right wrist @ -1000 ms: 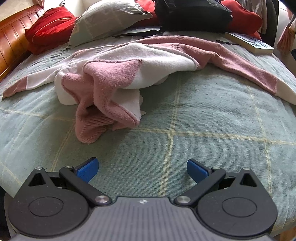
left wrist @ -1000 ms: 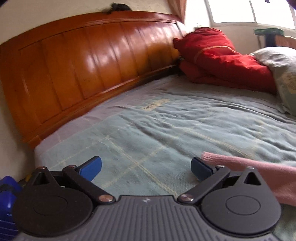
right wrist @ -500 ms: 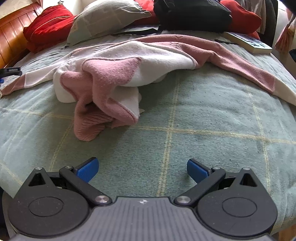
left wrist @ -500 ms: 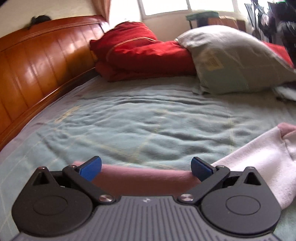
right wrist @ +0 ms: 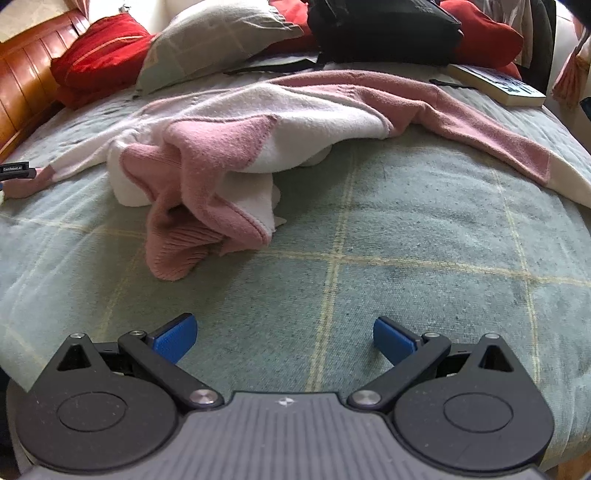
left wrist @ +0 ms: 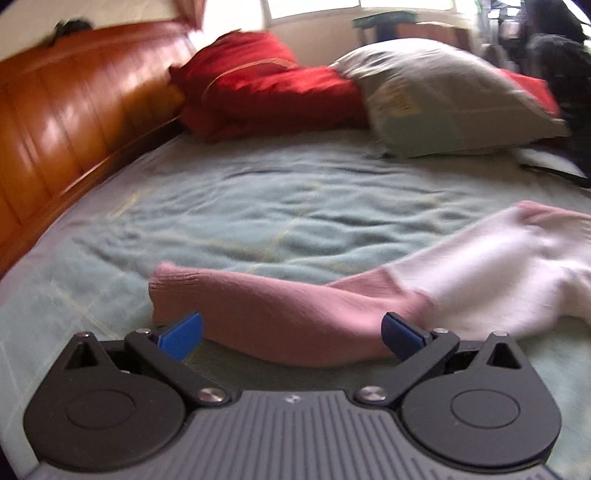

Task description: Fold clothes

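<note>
A pink and white sweater (right wrist: 236, 147) lies crumpled on the green checked bed cover (right wrist: 406, 229). Its right sleeve (right wrist: 491, 136) stretches to the right edge. Its left sleeve (left wrist: 280, 314) ends in a pink cuff and lies flat in the left wrist view. My left gripper (left wrist: 291, 332) is open, just above that pink sleeve, with the sleeve between its blue fingertips (left wrist: 183, 332). My right gripper (right wrist: 284, 336) is open and empty over bare cover, in front of the sweater's bunched hem (right wrist: 177, 254). The left gripper's tip shows at the far left of the right wrist view (right wrist: 16, 171).
A wooden headboard (left wrist: 62, 107) runs along the left. Red cushions (left wrist: 266, 85) and a grey pillow (left wrist: 443, 99) lie at the far end. A black bag (right wrist: 384, 29) and a book (right wrist: 498, 85) sit beyond the sweater.
My left gripper has swung right from the headboard side and now sits over the pink sleeve end. My right gripper has barely moved and stays open.
</note>
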The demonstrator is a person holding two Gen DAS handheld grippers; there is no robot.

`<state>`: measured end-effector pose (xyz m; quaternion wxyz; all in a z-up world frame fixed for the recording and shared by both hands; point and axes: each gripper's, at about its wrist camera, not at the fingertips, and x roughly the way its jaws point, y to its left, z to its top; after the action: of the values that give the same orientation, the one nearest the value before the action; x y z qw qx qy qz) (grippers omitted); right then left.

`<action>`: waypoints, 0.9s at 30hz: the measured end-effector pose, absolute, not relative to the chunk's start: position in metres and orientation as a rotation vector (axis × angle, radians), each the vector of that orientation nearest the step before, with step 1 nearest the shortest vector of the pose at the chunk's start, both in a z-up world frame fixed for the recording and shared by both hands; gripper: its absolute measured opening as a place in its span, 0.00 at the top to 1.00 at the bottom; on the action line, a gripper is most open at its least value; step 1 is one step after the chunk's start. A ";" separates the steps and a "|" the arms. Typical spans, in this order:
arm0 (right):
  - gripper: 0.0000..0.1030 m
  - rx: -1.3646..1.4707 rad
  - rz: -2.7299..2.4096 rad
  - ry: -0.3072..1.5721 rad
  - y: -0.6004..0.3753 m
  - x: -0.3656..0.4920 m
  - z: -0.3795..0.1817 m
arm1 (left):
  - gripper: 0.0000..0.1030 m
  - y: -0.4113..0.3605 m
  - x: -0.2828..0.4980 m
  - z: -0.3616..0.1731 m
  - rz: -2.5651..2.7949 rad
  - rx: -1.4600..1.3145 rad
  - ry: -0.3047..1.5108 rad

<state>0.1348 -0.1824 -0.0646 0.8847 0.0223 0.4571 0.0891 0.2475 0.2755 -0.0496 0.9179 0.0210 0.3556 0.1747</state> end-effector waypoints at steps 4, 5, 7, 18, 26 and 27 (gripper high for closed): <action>0.00 0.058 0.196 0.931 -0.189 0.124 -0.061 | 0.01 0.235 0.216 -0.036 0.186 0.053 0.697; 0.00 0.062 0.201 0.926 -0.191 0.121 -0.061 | 0.01 0.222 0.208 -0.034 0.133 0.052 0.695; 0.00 0.061 0.215 0.927 -0.194 0.117 -0.063 | 0.01 0.193 0.192 -0.035 0.045 0.050 0.701; 0.00 0.005 0.184 0.917 -0.214 0.092 -0.087 | 0.01 0.021 0.124 -0.048 -0.303 0.309 0.712; 0.00 0.001 0.200 0.875 -0.218 0.080 -0.088 | 0.01 -0.024 0.135 -0.051 -0.303 0.235 0.733; 0.00 0.009 0.205 0.871 -0.220 0.078 -0.087 | 0.01 -0.027 0.138 -0.052 -0.288 0.234 0.732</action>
<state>0.0781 -0.2198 -0.0866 0.9015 0.0042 0.4212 0.0992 0.1379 -0.0274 -0.0520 0.9171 0.1136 0.3556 -0.1401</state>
